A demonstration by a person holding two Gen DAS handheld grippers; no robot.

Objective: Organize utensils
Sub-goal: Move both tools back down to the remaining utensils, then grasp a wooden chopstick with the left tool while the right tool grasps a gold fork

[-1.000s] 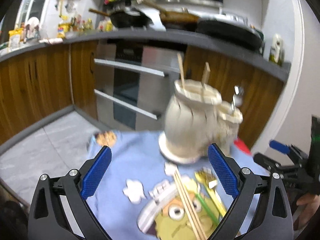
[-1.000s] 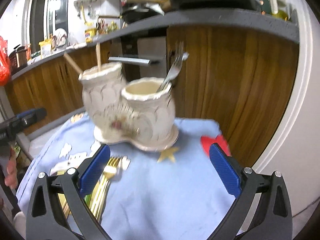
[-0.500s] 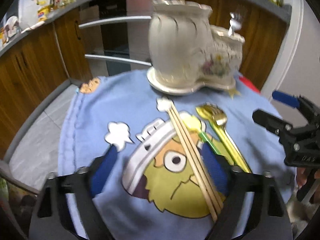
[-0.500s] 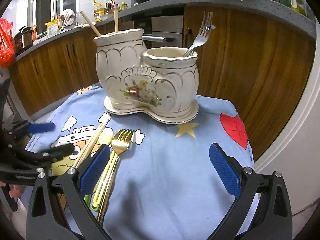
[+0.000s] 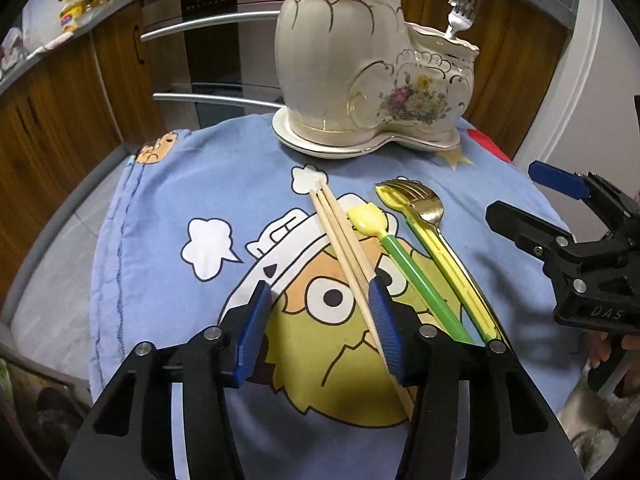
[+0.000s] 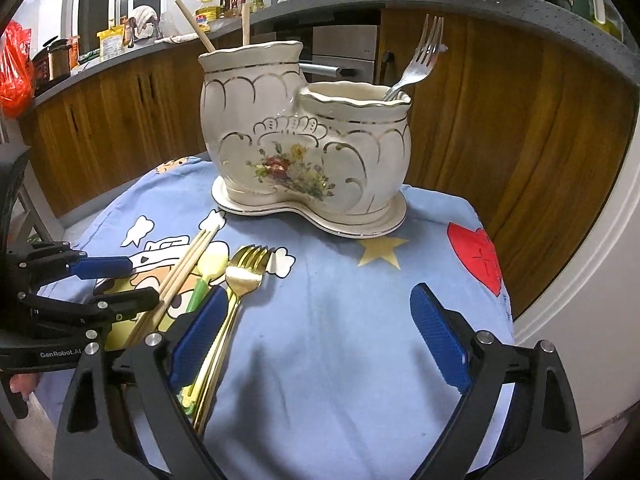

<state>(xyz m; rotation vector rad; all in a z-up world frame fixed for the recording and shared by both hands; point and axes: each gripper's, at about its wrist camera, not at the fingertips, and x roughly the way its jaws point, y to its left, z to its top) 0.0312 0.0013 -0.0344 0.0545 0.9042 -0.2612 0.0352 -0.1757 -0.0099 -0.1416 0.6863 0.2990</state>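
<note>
A cream double ceramic holder [image 5: 372,72] [image 6: 304,148] stands at the far side of the blue cartoon cloth [image 5: 200,184]. Its tall pot holds two chopsticks [image 6: 200,28], its low pot a silver fork [image 6: 420,56]. On the cloth lie a pair of wooden chopsticks [image 5: 344,244] [image 6: 180,276], a yellow-green spoon [image 5: 404,256], a yellow fork [image 5: 436,248] and a gold fork [image 6: 244,272]. My left gripper [image 5: 320,312] is open low over the cloth, its right pad against the lying chopsticks. My right gripper [image 6: 316,324] is open and empty, right of the utensils.
Wooden kitchen cabinets [image 6: 500,128] and an oven with steel handles [image 5: 212,24] stand behind the small round table. The cloth's right part, with a red heart [image 6: 476,256], carries nothing else. The right gripper shows in the left wrist view [image 5: 560,232].
My left gripper has come down and forward onto the cloth, and its jaws have narrowed beside the lying chopsticks. My right gripper has moved slightly closer to the table.
</note>
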